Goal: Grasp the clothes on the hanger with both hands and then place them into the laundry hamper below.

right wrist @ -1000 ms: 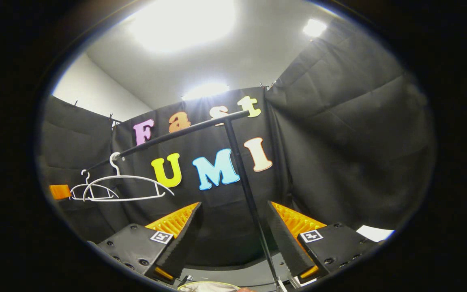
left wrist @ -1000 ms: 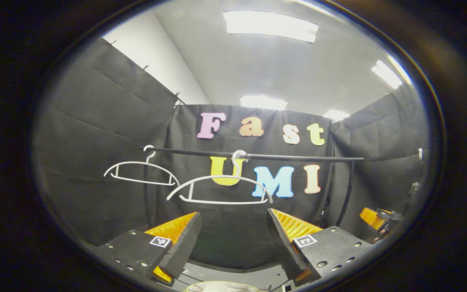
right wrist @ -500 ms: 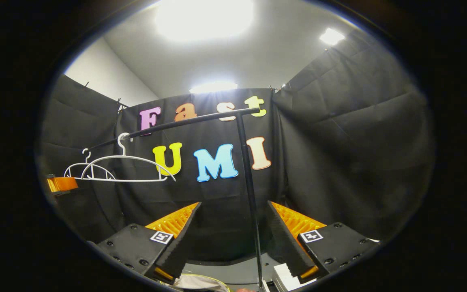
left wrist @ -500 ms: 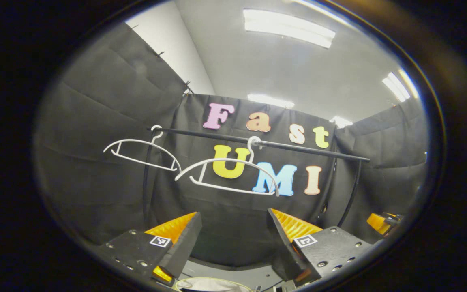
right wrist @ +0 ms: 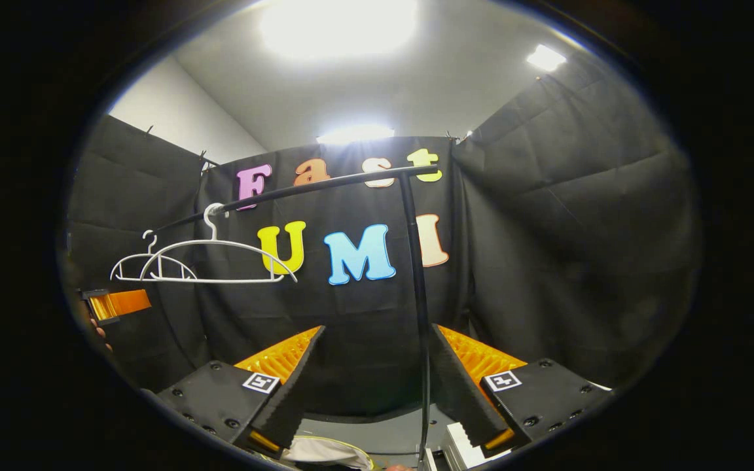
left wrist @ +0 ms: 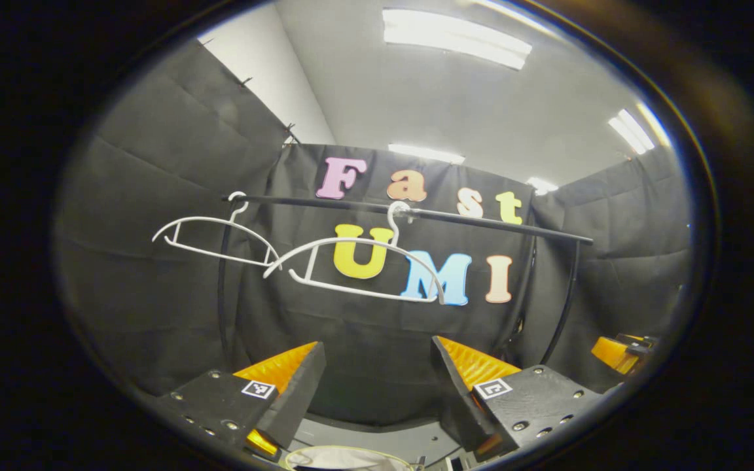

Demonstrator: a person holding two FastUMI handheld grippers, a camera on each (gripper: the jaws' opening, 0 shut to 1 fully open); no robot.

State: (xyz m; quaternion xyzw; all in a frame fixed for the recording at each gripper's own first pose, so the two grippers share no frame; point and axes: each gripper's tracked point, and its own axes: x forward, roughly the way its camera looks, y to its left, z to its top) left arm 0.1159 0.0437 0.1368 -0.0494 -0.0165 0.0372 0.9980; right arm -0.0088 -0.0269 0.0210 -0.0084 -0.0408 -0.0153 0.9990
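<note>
Two bare white hangers hang on the black rail [left wrist: 416,212]: the nearer hanger [left wrist: 357,271] and the farther hanger [left wrist: 210,235]. No garment hangs on either. My left gripper [left wrist: 377,347] is open and holds nothing, well below the rail. My right gripper [right wrist: 377,330] is also open and holds nothing. At the bottom edge sits the yellow-rimmed hamper [right wrist: 359,456] with pale cloth [right wrist: 321,450] in it; the hamper's rim [left wrist: 344,451] also peeks out below the left gripper. The other gripper shows far right [left wrist: 619,353] and far left [right wrist: 118,304].
The rack's black upright post [right wrist: 418,294] stands just ahead of my right gripper, between its fingers in the view. Another curved post [left wrist: 563,301] holds the rail's right end. A white object [right wrist: 461,443] lies by the post's foot. Black cloth walls close in on three sides.
Both views have shifted a little against the rack. In the right gripper view the post and hangers slid rightward. The nearer hanger has swung slightly. Both grippers stay open.
</note>
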